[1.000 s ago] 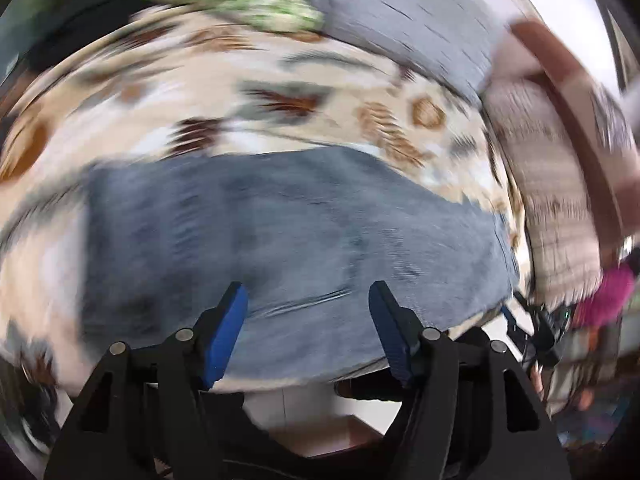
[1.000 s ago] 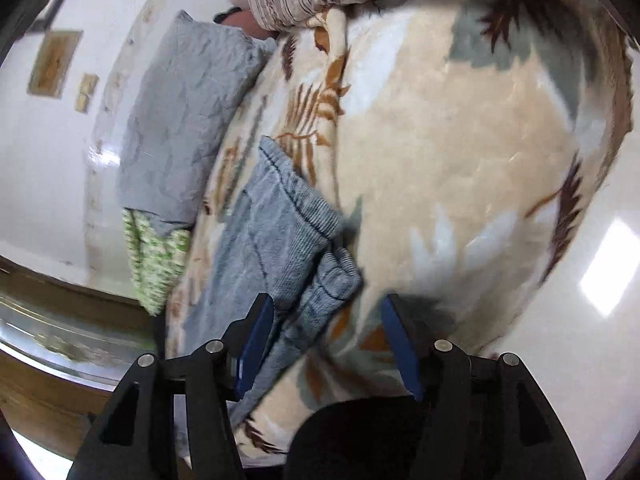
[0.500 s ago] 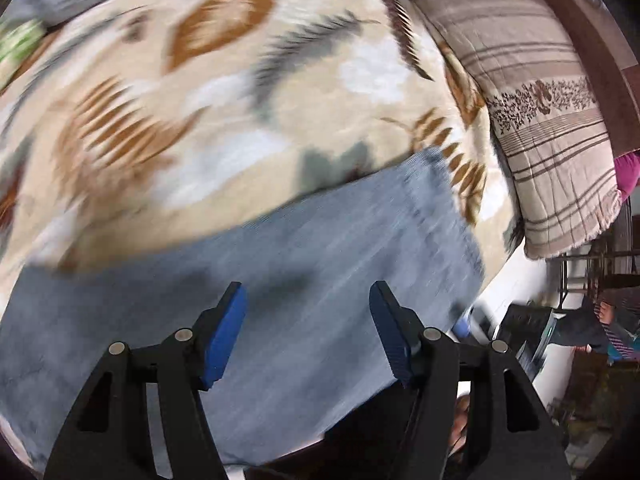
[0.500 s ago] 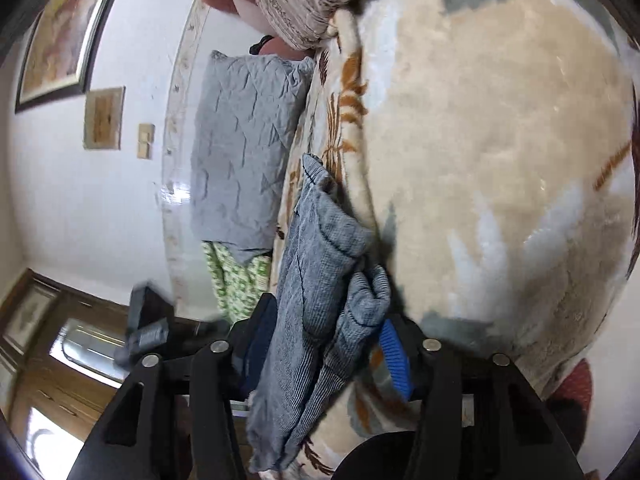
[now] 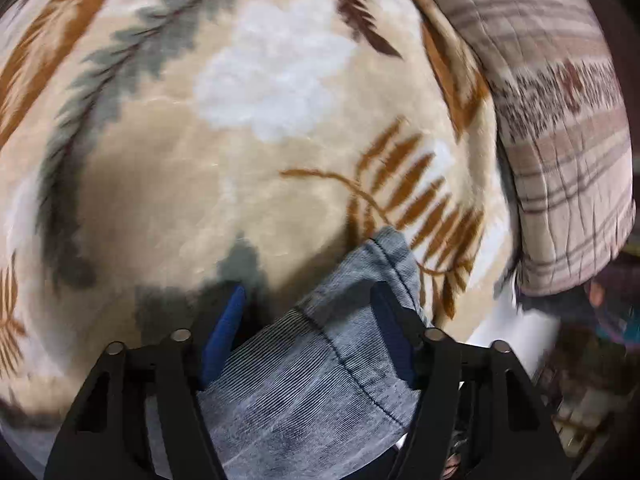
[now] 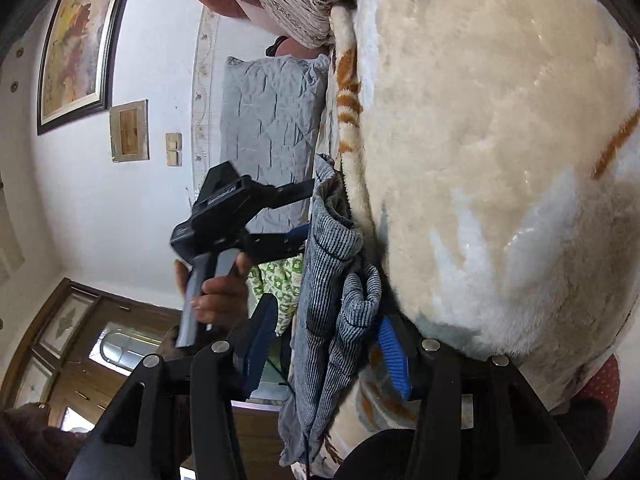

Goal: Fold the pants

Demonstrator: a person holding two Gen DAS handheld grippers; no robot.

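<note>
I see the pants (image 5: pixel 320 368) as grey-blue ribbed fabric with a dark seam and stitched hem, lying at lower centre of my left view. In my right view they (image 6: pixel 332 280) run bunched from centre to bottom.

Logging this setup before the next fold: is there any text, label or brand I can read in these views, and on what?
One only: raised lettering on the black body of the left tongs, too blurred to read.
Grey ribbed pants, leaf-patterned fleece blanket, framed wall picture: no text visible.
</note>
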